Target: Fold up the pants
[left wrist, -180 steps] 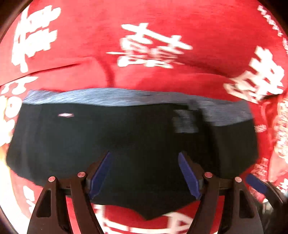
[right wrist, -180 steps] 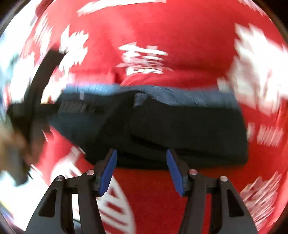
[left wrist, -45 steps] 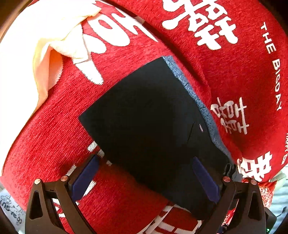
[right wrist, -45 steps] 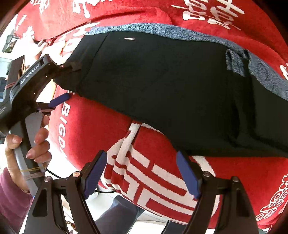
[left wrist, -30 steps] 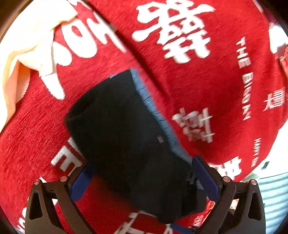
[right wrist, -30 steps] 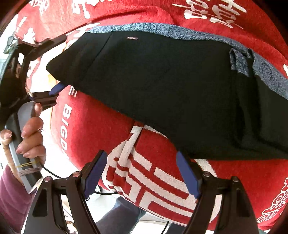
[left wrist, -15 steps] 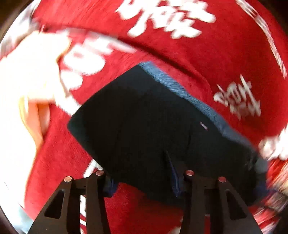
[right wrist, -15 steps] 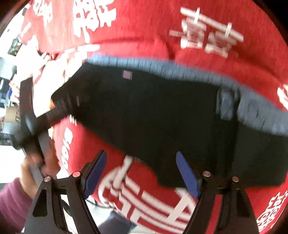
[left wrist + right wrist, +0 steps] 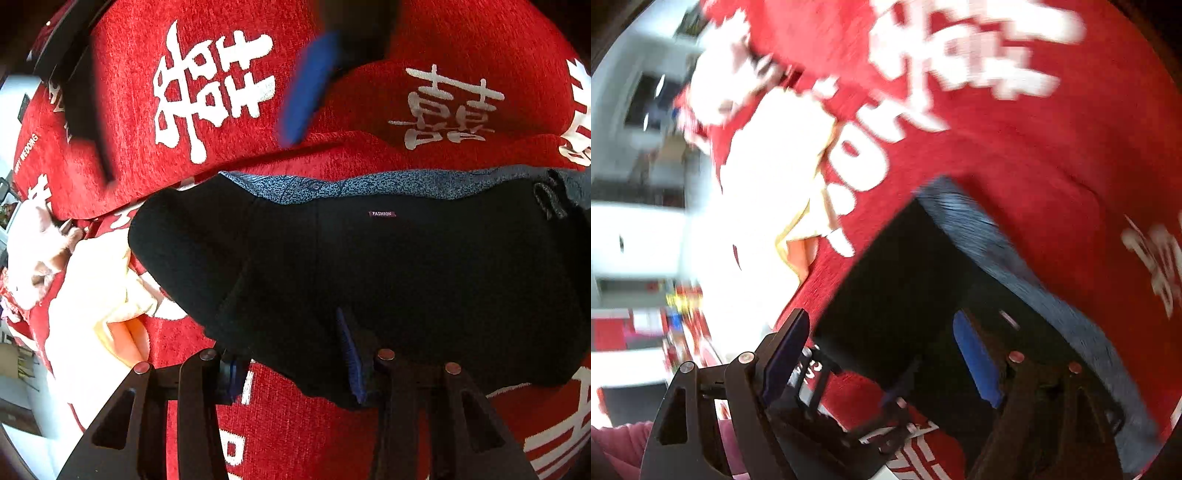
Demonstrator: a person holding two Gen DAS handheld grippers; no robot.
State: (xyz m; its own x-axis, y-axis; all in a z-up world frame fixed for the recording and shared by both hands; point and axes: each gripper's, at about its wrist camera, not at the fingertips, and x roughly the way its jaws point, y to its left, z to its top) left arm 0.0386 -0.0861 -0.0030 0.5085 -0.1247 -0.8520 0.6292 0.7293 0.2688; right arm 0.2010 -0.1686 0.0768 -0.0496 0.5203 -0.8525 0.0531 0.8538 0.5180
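Right wrist view motion-blurred; pants (image 9: 388, 266) cut off (right edge).

A home, it seems – a red wedding-print bedspread (image 9: 332, 74) and cream cloth (image 9: 92, 280) laid out

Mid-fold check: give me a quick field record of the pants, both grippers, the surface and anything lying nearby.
pants: black pants, lying flat, blue-grey patterned waistband on the far edge, small FASHION tag showing
left gripper: left gripper at the near hem, fabric between its fingers, jaws narrowed; grip not confirmed
right gripper: right gripper open, over the pants' end; view blurred
surface: red cloth with white characters
nearby: cream cloth, left of the pants
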